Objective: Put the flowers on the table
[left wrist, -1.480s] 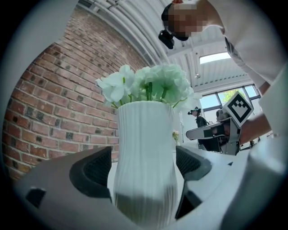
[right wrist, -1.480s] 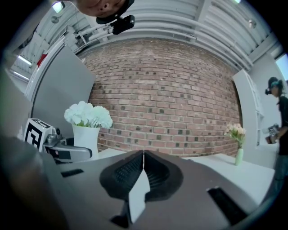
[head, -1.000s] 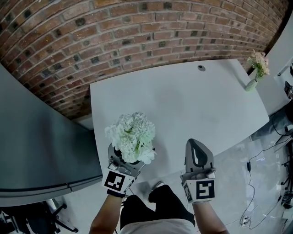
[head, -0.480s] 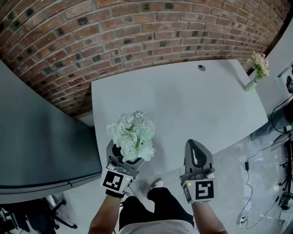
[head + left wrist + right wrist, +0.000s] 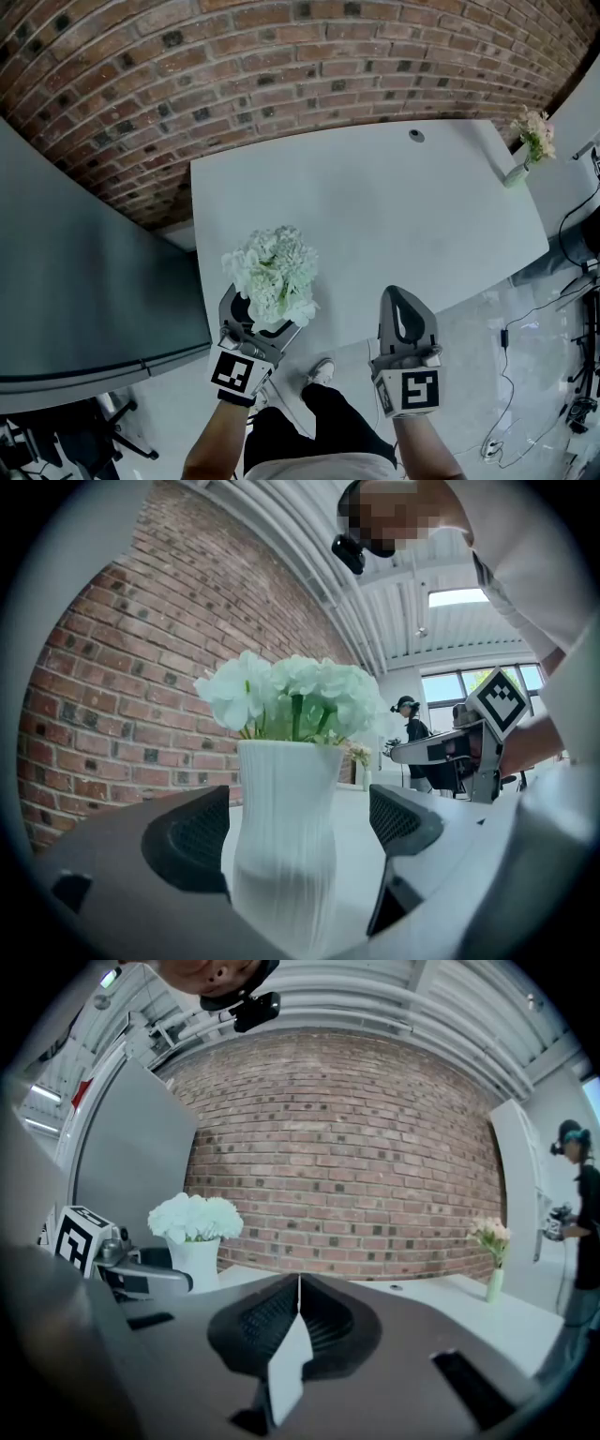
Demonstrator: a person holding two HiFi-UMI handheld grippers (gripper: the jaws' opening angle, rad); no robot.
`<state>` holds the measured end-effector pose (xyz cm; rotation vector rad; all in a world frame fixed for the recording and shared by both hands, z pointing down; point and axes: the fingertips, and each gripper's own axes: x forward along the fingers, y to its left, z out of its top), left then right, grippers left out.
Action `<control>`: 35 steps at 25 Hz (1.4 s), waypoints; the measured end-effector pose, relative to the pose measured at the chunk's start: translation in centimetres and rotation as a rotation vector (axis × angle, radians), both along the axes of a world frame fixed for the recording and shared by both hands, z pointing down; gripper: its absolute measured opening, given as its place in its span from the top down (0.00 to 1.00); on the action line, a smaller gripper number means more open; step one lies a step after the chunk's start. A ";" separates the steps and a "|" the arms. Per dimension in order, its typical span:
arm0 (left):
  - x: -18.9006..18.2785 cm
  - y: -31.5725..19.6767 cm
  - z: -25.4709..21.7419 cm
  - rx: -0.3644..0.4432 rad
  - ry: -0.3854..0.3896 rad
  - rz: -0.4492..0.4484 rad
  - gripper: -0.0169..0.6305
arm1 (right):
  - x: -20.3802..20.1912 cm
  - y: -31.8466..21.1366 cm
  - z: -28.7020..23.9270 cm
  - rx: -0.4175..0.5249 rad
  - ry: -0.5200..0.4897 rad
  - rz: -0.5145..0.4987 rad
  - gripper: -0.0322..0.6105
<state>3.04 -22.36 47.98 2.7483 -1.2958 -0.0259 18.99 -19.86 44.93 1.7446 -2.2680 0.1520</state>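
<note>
A bunch of white flowers (image 5: 274,272) stands in a ribbed white vase (image 5: 286,836). My left gripper (image 5: 262,319) is shut on the vase low down and holds it in the air at the near left edge of the white table (image 5: 375,206). In the left gripper view the blooms (image 5: 291,691) rise above the jaws. My right gripper (image 5: 405,314) is shut with nothing in it, level with the table's near edge; its pads (image 5: 281,1312) meet. The right gripper view shows the flowers (image 5: 195,1215) at the left.
A small vase of pink flowers (image 5: 532,141) stands at the table's far right corner, with a cable hole (image 5: 416,136) near the back edge. A brick wall (image 5: 281,66) runs behind, a grey panel (image 5: 84,281) at left. Cables (image 5: 525,375) lie on the floor at right. A person (image 5: 581,1213) stands far right.
My left gripper has carried the vase a little forward toward the table. The right gripper has barely moved.
</note>
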 end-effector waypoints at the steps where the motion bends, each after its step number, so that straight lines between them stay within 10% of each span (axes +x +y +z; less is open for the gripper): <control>1: 0.0 0.0 -0.2 0.003 0.000 -0.002 0.27 | 0.0 -0.1 -0.2 0.013 0.000 -0.004 0.92; 27: -1.9 2.1 -1.7 -0.011 -0.006 -0.028 0.28 | -1.1 1.0 -2.9 0.082 -0.021 0.006 0.92; 35: -2.5 3.6 -2.6 -0.002 -0.005 -0.026 0.44 | -1.7 2.3 -4.0 0.064 -0.015 0.014 0.92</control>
